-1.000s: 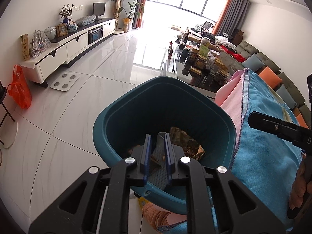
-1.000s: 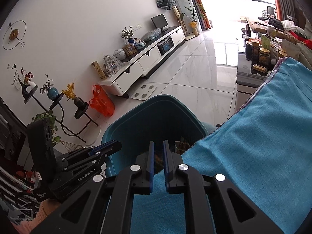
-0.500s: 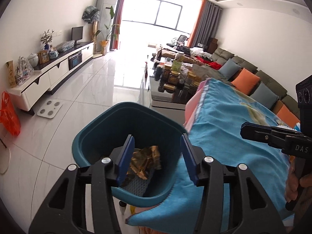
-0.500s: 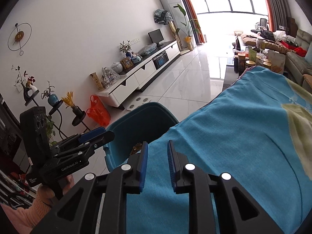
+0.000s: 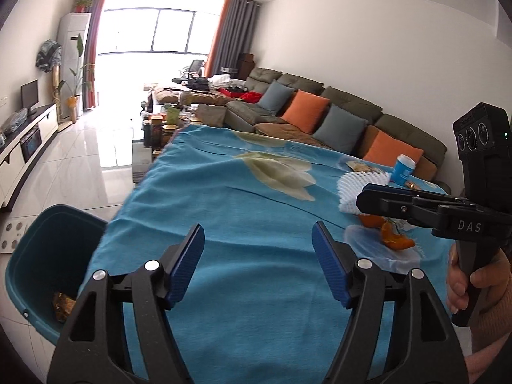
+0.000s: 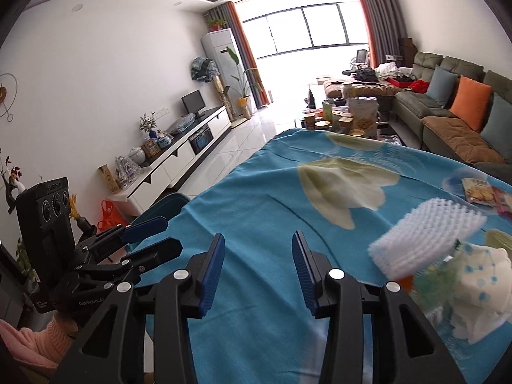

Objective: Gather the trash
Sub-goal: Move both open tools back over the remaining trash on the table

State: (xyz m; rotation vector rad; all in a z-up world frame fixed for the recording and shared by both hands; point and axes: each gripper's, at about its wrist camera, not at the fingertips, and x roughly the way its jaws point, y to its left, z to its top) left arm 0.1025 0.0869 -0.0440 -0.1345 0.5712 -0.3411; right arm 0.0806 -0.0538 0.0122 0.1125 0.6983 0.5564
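Observation:
My left gripper (image 5: 258, 259) is open and empty over the near edge of the table's blue cloth (image 5: 240, 198). The teal trash bin (image 5: 38, 256) stands on the floor at its left with a brown wrapper (image 5: 63, 305) inside. My right gripper (image 6: 257, 262) is open and empty above the cloth (image 6: 272, 211). At the right lie a white foam net (image 6: 428, 236), orange peel (image 5: 395, 236) on clear plastic, crumpled paper (image 6: 480, 291), a snack packet (image 6: 478, 190) and a blue cup (image 5: 404, 168).
A sofa (image 5: 320, 112) with orange and grey cushions lines the right wall. A cluttered coffee table (image 6: 345, 121) stands beyond the cloth. A white TV cabinet (image 6: 179, 156) runs along the left wall, with an orange bag (image 6: 107, 214) on the floor.
Both grippers have opened and swung right from over the bin to over the blue cloth. The left gripper let go of the wrapper, which now lies in the bin.

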